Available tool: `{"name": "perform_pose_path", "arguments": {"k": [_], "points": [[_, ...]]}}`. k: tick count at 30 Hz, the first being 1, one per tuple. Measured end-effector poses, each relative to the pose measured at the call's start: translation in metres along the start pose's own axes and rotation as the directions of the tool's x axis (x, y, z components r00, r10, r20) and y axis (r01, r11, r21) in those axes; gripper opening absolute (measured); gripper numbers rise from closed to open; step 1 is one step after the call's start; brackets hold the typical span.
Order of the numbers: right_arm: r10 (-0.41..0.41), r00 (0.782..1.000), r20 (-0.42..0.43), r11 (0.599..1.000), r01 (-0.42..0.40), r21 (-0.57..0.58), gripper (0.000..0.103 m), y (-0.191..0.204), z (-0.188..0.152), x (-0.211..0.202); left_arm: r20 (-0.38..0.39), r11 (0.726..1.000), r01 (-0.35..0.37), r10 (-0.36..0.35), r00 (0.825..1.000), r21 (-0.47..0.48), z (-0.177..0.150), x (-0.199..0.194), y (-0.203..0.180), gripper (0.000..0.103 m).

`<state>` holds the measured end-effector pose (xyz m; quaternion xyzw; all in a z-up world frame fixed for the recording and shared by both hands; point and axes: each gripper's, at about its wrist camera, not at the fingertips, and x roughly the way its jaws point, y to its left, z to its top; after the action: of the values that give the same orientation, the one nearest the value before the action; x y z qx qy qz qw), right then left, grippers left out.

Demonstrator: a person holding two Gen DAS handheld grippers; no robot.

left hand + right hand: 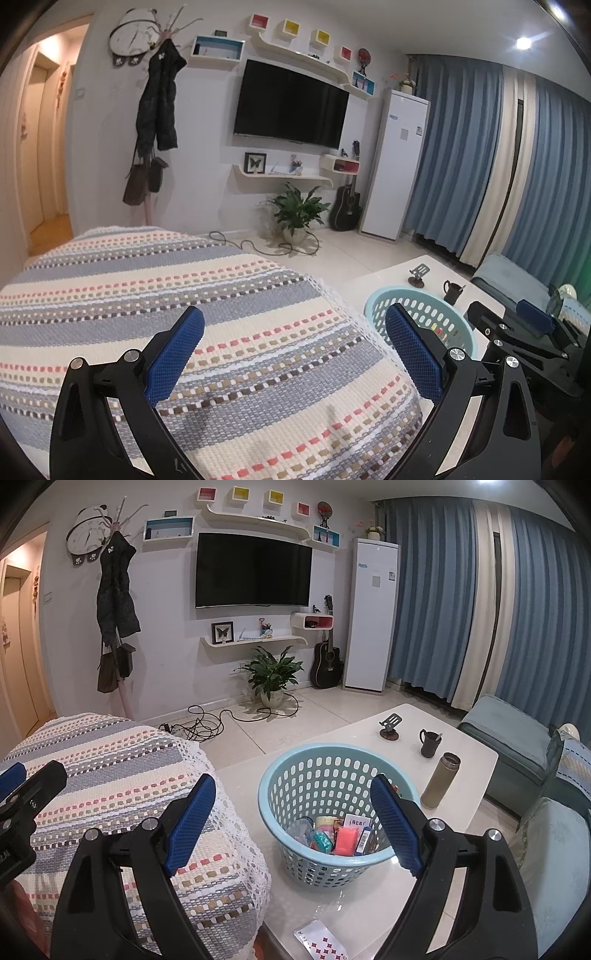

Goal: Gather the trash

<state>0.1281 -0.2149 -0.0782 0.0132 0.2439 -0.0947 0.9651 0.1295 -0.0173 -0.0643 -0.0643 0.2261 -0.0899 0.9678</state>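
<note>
Here no label reads clearly; the pale blue perforated basket on the white table holds bright wrappers, and both grippers' fingers gape empty.

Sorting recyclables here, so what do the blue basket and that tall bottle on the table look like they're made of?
Basket: moulded plastic, matt light blue, judging by its uniform punched slots. Bottle: probably metal, a brushed dull brownish sheen with a darker cap; coated plastic is possible.
</note>
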Motion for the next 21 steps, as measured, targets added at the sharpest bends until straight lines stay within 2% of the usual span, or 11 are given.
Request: {"name": "perform_pose_path", "arguments": {"k": [21], "points": [[0.011, 1.000, -0.017, 1.000, -0.011, 0.007, 0.083, 0.0010, -0.0035, 0.0039, -0.015, 1.000, -0.024, 0.024, 1.000, -0.005, -0.0008, 0.0054, -0.0015, 0.095]]}}
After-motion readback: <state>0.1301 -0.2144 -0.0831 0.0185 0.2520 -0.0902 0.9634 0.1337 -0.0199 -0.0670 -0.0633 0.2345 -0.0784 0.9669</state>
